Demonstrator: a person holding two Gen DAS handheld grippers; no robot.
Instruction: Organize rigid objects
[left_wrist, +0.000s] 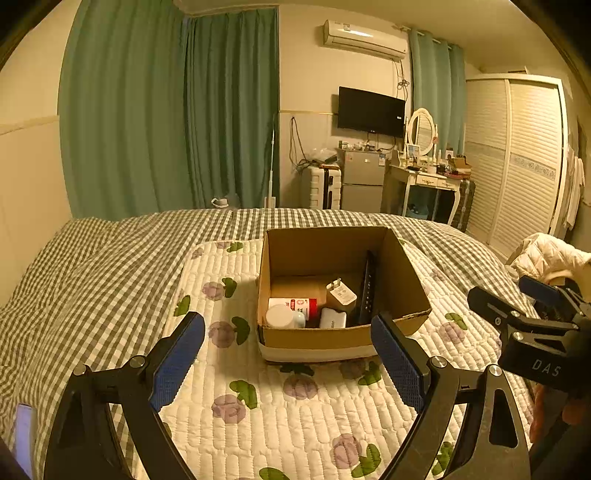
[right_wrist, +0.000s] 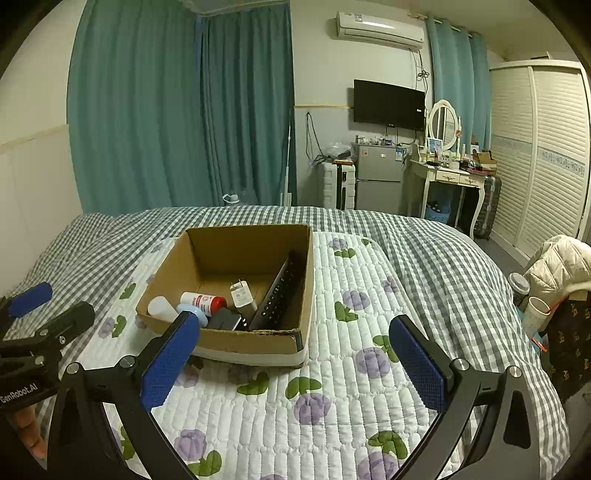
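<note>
Cardboard box (left_wrist: 332, 334) sits just beyond the wide-open left hand-held gripper (left_wrist: 288, 363).

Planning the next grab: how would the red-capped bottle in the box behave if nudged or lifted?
The bottle lies on its side, so it would probably roll if nudged. It looks like smooth rigid plastic, perhaps slippery between pads. Neighbours crowd it in the box, leaving little room.

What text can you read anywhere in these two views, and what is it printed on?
"DAS": on the right gripper body, cut off at the picture's edge.
"GenRobot.AI": on the left gripper body.
Red-capped bottle label: too small to read.
White charger print: blurred.
Fridge sticker: unreadable.
</note>
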